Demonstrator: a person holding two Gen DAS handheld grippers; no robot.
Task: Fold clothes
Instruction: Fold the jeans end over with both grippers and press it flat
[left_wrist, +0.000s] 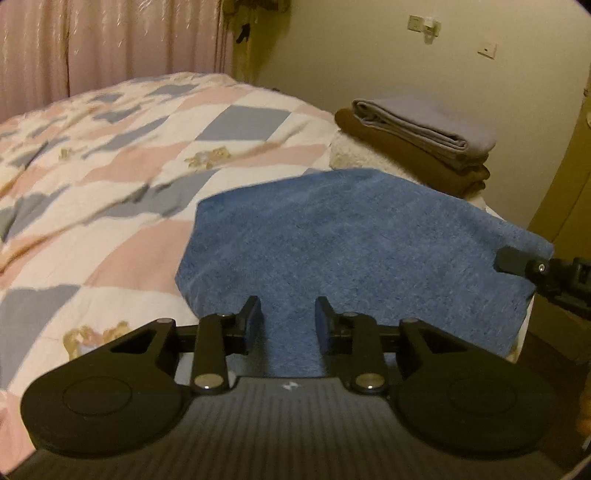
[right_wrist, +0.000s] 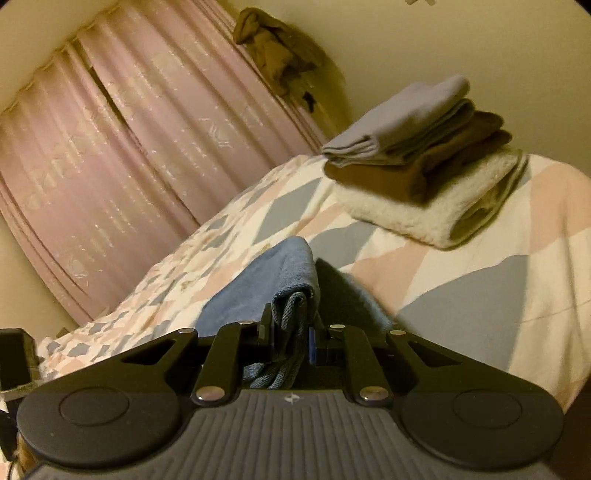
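Blue towel: lay spread on the near right part of the bed, its near edge running under the left gripper and its right corner lifted off the quilt.
Left gripper: hovered over the towel's near edge with its jaws apart and nothing between them; blue cloth showed through the gap.
Right gripper: was clenched on a bunched fold of the blue towel, several layers of cloth pinched between the fingers; in the left wrist view its dark fingertip sat on the towel's right corner.
Quilt: covered the bed in pink, white and grey-blue diamonds, rumpled toward the far left.
Folded stack: stood on the far right of the bed, beyond the towel: a grey cloth on top, a brown cloth beneath it, a cream fleece at the bottom.
Curtain: hung pink behind the bed on the far left.
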